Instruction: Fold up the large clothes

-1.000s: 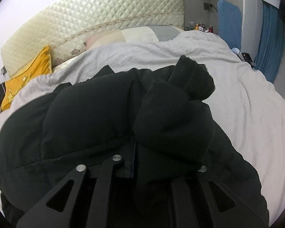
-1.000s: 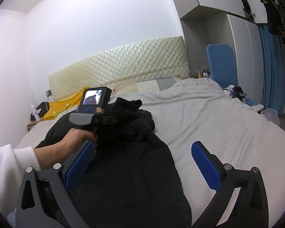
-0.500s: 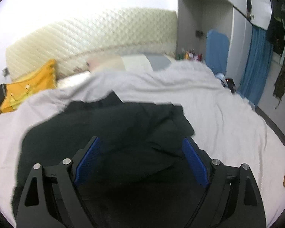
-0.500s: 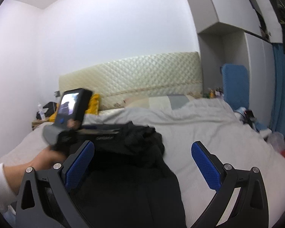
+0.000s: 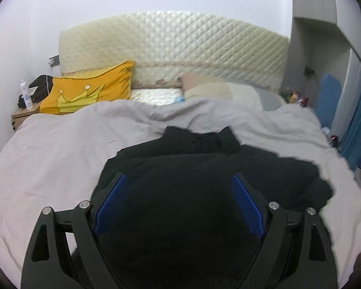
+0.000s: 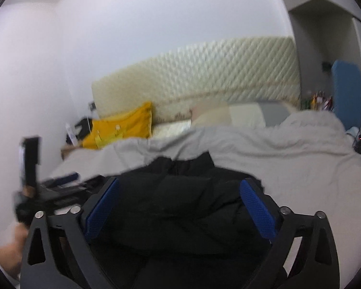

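Note:
A large black padded jacket lies bunched on the grey bed cover, partly folded over itself. My left gripper is open and empty, its blue pads held just above the jacket's near part. My right gripper is also open and empty, over the same jacket. The left gripper's handle with its small screen shows blurred at the left of the right wrist view, held in a hand.
A yellow crown pillow and a pale pillow lie against the quilted headboard. A nightstand with a spray bottle stands far left. A blue chair and wardrobe stand at the right.
My left gripper let go of the jacket's bunched sleeve, opened and pulled back and up. The jacket now lies flatter. My right gripper moved left over the jacket.

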{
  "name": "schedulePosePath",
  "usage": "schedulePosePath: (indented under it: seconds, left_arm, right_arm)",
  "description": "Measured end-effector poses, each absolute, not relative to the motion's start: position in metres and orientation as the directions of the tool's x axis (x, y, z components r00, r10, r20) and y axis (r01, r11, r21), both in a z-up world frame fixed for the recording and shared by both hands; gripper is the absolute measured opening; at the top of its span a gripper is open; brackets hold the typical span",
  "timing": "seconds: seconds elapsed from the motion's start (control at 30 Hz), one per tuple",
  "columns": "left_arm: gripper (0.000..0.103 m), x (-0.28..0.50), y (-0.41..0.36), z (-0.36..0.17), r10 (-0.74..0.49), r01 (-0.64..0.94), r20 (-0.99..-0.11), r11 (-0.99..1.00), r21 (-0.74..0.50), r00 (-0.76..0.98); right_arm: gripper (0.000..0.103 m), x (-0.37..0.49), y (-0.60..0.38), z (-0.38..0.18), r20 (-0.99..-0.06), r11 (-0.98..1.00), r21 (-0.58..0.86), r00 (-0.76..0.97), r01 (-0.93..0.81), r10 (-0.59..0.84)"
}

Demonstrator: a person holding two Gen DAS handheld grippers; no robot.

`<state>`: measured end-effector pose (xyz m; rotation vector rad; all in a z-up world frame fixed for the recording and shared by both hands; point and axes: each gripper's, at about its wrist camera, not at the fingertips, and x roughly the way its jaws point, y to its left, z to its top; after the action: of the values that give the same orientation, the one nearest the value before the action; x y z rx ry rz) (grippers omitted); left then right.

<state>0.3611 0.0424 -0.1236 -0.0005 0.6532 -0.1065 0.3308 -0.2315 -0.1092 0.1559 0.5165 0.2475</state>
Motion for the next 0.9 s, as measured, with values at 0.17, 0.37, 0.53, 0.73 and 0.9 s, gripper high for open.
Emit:
schedulePosePath:
  seconds: [0.17,0.37,0.53,0.73,0.9]
  left_arm:
    - [0.088,0.381,0.053,-0.168,-0.078,0.089,-0.642,0.996,-0.016,0.762]
    - [0.088,0.394,0.059,-0.197,-0.099,0.097,-0.649,0.994,-0.039,0.754]
    - [0.088,0.404,0.061,-0.211,-0.104,0.085,-0.661,0.994,-0.061,0.743]
    - [0.089,0.407,0.058,-0.220,-0.100,0.084,-0.670,0.995,-0.057,0.735]
    - [0.090,0.381,0.066,-0.204,-0.133,0.095,-0.647,0.991,-0.093,0.751]
  right_arm:
    - [0.078,0.371,-0.228,-0.174,-0.518,0.943,0.264,0.795,-0.203,0.316]
    - [0.080,0.395,-0.218,-0.214,-0.542,0.952,0.243,0.787,-0.188,0.294]
    - [0.082,0.404,-0.211,-0.232,-0.551,0.959,0.205,0.787,-0.194,0.277]
    - [0.082,0.414,-0.213,-0.248,-0.579,0.961,0.198,0.768,-0.190,0.272]
    - [0.082,0.403,-0.218,-0.233,-0.624,0.953,0.234,0.722,-0.191,0.298]
